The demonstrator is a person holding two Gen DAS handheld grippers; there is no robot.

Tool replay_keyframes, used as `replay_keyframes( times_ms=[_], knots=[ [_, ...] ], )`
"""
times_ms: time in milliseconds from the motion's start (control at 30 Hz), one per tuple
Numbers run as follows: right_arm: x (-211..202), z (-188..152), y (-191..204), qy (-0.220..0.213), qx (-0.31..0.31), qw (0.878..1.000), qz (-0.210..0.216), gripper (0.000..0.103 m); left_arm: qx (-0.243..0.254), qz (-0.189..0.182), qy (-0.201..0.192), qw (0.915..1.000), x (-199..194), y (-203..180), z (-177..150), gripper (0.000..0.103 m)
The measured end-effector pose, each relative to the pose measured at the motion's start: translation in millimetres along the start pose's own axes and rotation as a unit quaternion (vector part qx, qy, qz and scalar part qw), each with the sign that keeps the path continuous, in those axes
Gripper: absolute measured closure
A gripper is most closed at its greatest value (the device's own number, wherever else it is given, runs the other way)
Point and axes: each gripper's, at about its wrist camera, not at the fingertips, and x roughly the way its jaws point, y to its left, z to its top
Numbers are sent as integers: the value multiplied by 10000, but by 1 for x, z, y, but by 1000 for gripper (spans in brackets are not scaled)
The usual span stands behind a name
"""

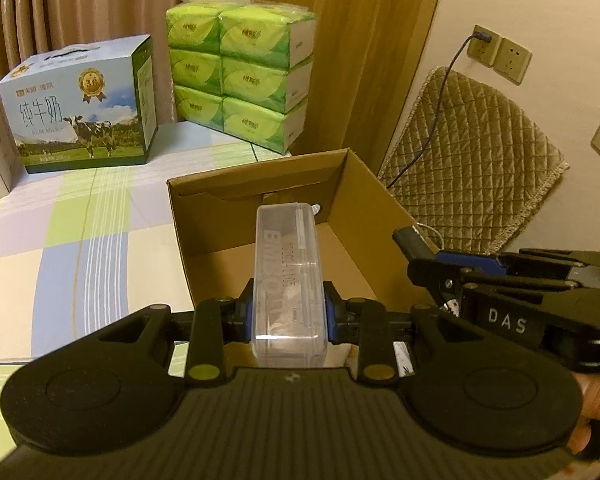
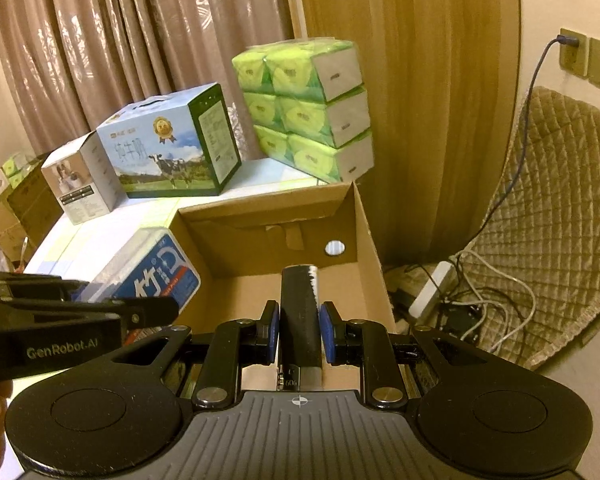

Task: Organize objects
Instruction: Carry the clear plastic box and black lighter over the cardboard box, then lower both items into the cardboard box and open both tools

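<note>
- Curtains (image 2: pixel 120 52) hang along the back of the room, and in front of them a surface under a pastel checked cloth (image 1: pixel 80 232) carries the goods waiting to be sorted.
- Against the curtains stand a milk carton box (image 1: pixel 84 108) and a stack of green tissue packs (image 1: pixel 236 80), pushed to the far edge, probably to keep the middle free for working.
- An open cardboard box (image 1: pixel 360 200) sits nearer, top open towards both hands; I take it as the place where the things are meant to go. Its floor looks bare where I can see it.
- The left gripper (image 1: pixel 288 312) has its jaws clamped on a clear plastic case (image 1: pixel 288 272), holding it lengthwise near its rear end so that the front reaches over the box's near wall.
- The right gripper (image 2: pixel 299 332) holds a dark slim cylinder (image 2: pixel 300 312); the pads press or nearly press its sides, and it points into the same box.
- Both loads hang above the box, not yet set down, so the placing seems only just in hand.
- In the right wrist view the case shows a blue printed face.
- A cable (image 2: pixel 516 152) runs from a wall socket (image 2: pixel 570 50) down beside a quilted cushion (image 2: pixel 560 216), well apart from the work.
</note>
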Motion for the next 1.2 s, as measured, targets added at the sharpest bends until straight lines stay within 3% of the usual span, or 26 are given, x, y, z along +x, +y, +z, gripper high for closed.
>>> replay_keyframes(
  times_ms=[267,333,933,1000,1033,1067,1100,1200],
  knots=[
    [16,12,-5,13,82,10000,35,84,-51,100,39,9999,25,5,9,76],
    [17,12,-7,17,134,9999,48,84,-108,229,54,9997,30,8,11,69],
    [19,14,0,13,106,9999,76,84,-72,225,-52,9997,10,19,1,68],
    [17,16,0,-167,133,9997,91,78,-70,235,-68,9997,7,20,0,68],
    [16,17,-1,-212,192,9995,124,62,-71,233,-69,9997,5,21,0,66],
    [15,17,-2,-231,250,9993,150,51,-86,225,-75,9997,3,22,-1,58],
    [12,18,-3,-263,269,9991,182,50,-121,230,-97,9996,0,24,-3,47],
    [4,17,-3,-301,218,9992,140,48,-137,261,-192,9994,-10,27,-7,38]
  ],
)
